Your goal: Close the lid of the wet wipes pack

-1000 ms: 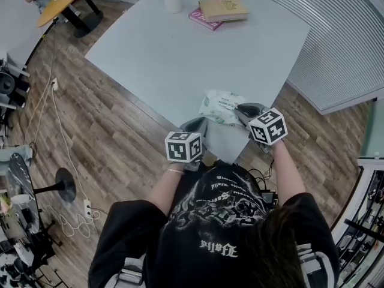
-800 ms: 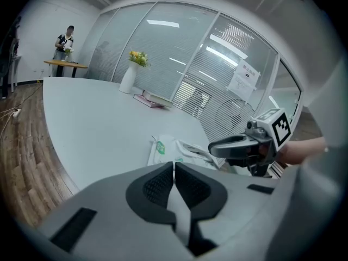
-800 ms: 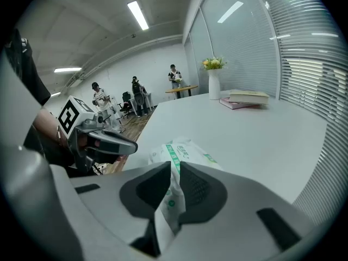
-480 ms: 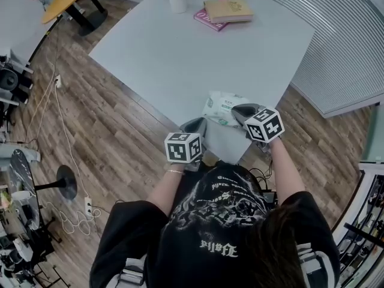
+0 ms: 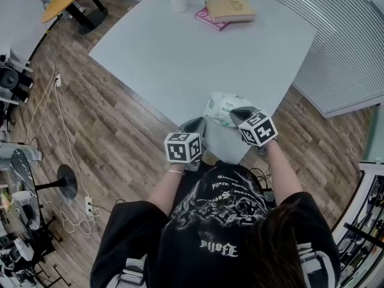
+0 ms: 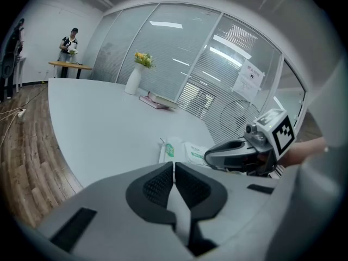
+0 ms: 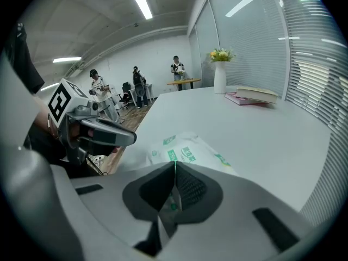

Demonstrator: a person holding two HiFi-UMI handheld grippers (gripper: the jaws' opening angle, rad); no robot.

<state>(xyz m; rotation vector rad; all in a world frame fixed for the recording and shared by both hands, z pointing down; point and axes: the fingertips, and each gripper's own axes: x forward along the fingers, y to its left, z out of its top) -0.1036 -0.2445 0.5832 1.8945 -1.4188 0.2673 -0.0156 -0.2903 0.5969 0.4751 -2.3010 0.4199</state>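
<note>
Pale counter [image 5: 180,59] on wood-plank floor [image 5: 102,143], slatted blinds [image 5: 342,47] alongside. At near corner, wet wipes pack [image 5: 219,107], green print illegible. Jaws together on left hand-held gripper [image 5: 196,126], empty; likewise right hand-held gripper [image 5: 239,114], tips at pack.

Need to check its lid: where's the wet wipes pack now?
The wet wipes pack lies at the white table's near corner in the head view, just ahead of the right gripper and right of the left gripper.
</note>
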